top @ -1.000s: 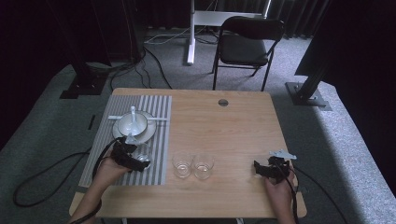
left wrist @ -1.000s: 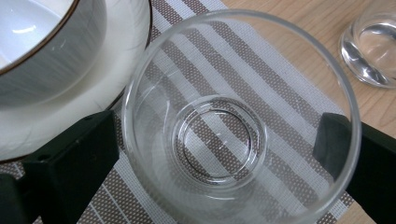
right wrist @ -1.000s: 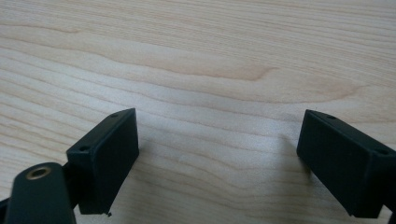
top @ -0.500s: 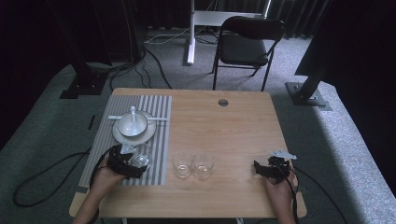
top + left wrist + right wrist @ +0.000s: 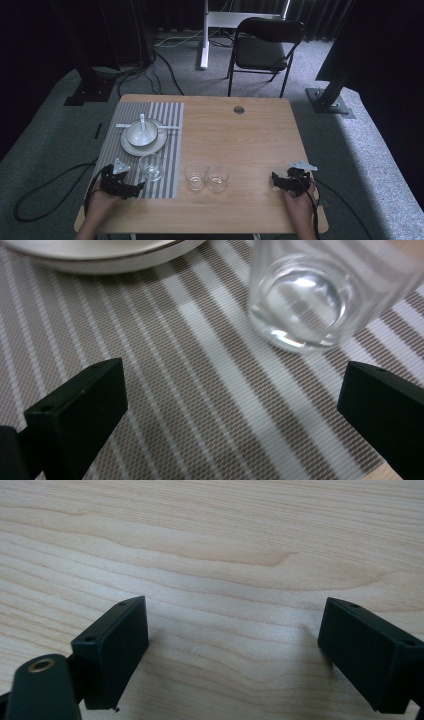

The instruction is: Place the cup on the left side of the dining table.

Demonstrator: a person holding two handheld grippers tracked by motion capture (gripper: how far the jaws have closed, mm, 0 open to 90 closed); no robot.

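Observation:
A clear empty glass stands upright on the striped placemat, just in front of a white plate that carries a small bowl with a spoon in it. My left gripper rests low on the mat a little short of that glass, open and holding nothing. In the left gripper view the glass lies ahead and to the right of the gap between the jaws, apart from both. My right gripper sits open on bare wood near the front right.
Two more clear glasses stand side by side on the wooden table, right of the mat. A round cable hole is at the back. A black chair stands behind the table.
The left gripper let go of the glass on the placemat and drew back toward the front edge. The right gripper has stayed where it was.

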